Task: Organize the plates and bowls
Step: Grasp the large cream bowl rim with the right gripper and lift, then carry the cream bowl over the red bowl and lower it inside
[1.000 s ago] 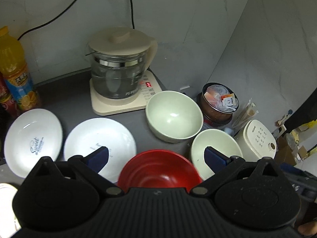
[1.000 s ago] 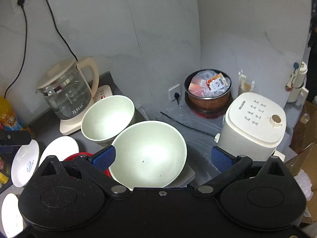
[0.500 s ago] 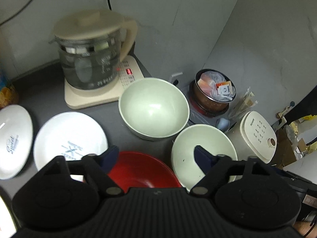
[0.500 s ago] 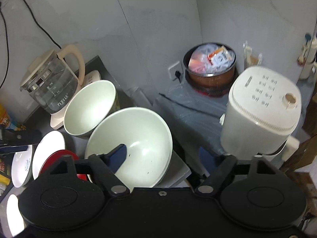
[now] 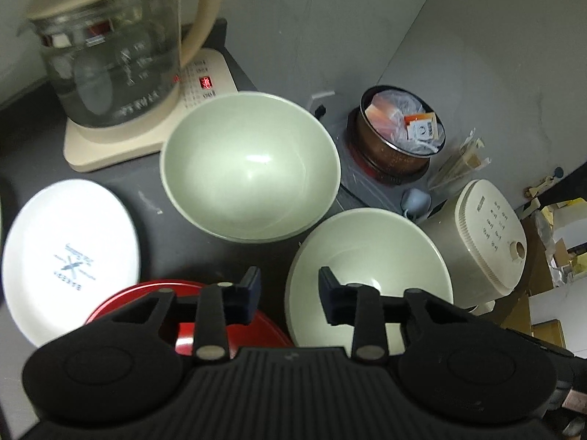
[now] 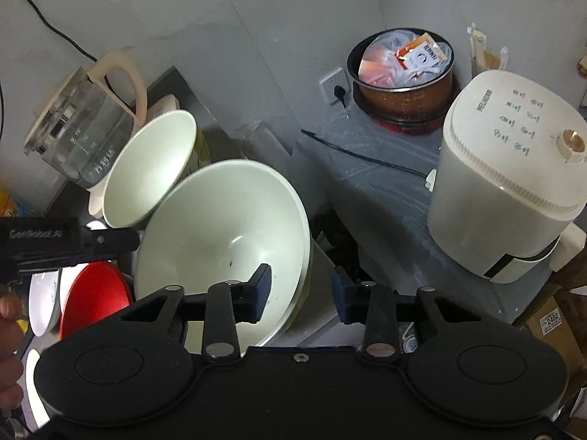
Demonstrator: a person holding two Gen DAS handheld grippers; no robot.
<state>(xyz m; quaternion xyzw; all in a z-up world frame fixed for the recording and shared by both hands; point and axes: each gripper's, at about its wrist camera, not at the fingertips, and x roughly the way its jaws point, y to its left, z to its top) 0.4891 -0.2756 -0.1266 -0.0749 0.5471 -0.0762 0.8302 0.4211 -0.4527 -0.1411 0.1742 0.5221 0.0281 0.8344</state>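
Looked down over a dark tabletop point(image 5: 172, 227) crowded with kitchenware. Found a glass kettle point(image 5: 110, 55) at the back left on a cream base, red digits lit on the panel, the print on the glass too blurred to read. Found a white cooker point(image 6: 506, 168) at the right, with a short dark brand word on its top edge that could not be made out, and rows of small button marks.

Counted two pale green bowls: the far bowl point(image 5: 249, 168) just in front of the kettle, and the near bowl point(image 5: 367, 256) beside it, close to the cooker. Noted a red bowl point(image 5: 264, 330) left of the near bowl, partly under the left gripper point(image 5: 290, 295). Noted a white plate point(image 5: 69, 253) further left, printed in blue with a crossed emblem and lettering, unreadable.

Saw a brown pot point(image 6: 403, 84) stuffed with packets against the back wall.

Held the left gripper low, fingers narrowed but not closed, straddling the near bowl's left rim. Held the right gripper point(image 6: 301, 295) likewise, fingers narrow with a gap, one inside the bowl and one outside its right rim; could not tell whether either touched.

Read "2402" on a box label point(image 6: 552, 317) at lower right.
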